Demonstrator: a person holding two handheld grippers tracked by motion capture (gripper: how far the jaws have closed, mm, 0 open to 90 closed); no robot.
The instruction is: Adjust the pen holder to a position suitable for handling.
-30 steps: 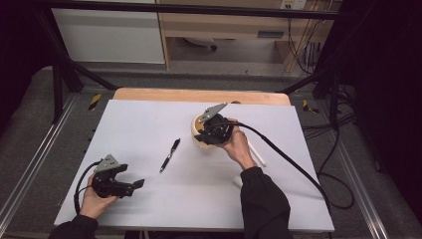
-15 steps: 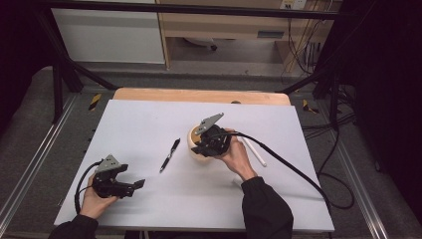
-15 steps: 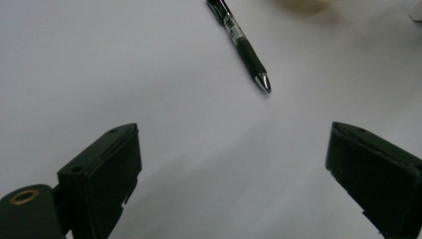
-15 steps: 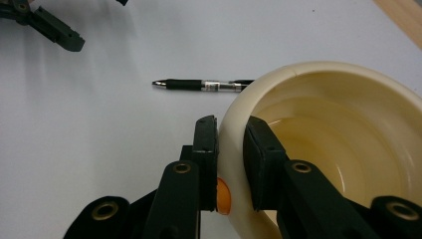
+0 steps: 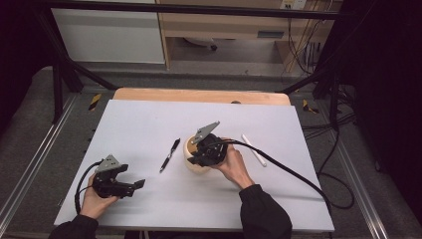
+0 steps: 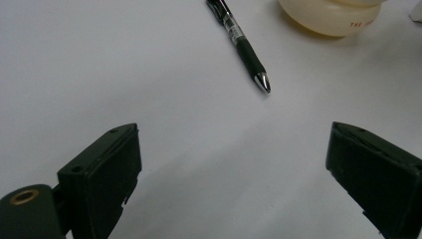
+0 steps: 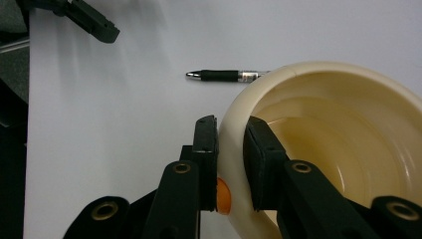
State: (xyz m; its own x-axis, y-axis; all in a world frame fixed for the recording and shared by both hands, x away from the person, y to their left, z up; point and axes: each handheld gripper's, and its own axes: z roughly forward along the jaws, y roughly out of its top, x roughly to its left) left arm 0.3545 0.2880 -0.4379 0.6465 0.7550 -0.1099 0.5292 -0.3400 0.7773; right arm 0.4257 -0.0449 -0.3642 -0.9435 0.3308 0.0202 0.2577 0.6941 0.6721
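A cream bowl (image 5: 191, 163) stands near the middle of the white table (image 5: 149, 124). My right gripper (image 5: 196, 158) is shut on its rim, one jaw outside the wall and one inside; in the right gripper view the gripper (image 7: 231, 144) pinches the bowl (image 7: 343, 134) at its near edge. A black pen (image 5: 169, 155) lies just left of the bowl, seen also as the pen (image 6: 242, 45) and the pen (image 7: 224, 75). My left gripper (image 5: 130, 184) rests at the table's front left, open, its jaws wide apart around nothing (image 6: 234, 174).
A white stick (image 5: 254, 150) lies right of the bowl. A wooden board (image 5: 149, 94) edges the table's far side. The right gripper's cable (image 5: 288, 172) trails across the table to the right edge. Metal frame rails run along both sides.
The right gripper has dragged the bowl toward the front of the table and slightly left, nearer the pen. The left gripper has stayed put.
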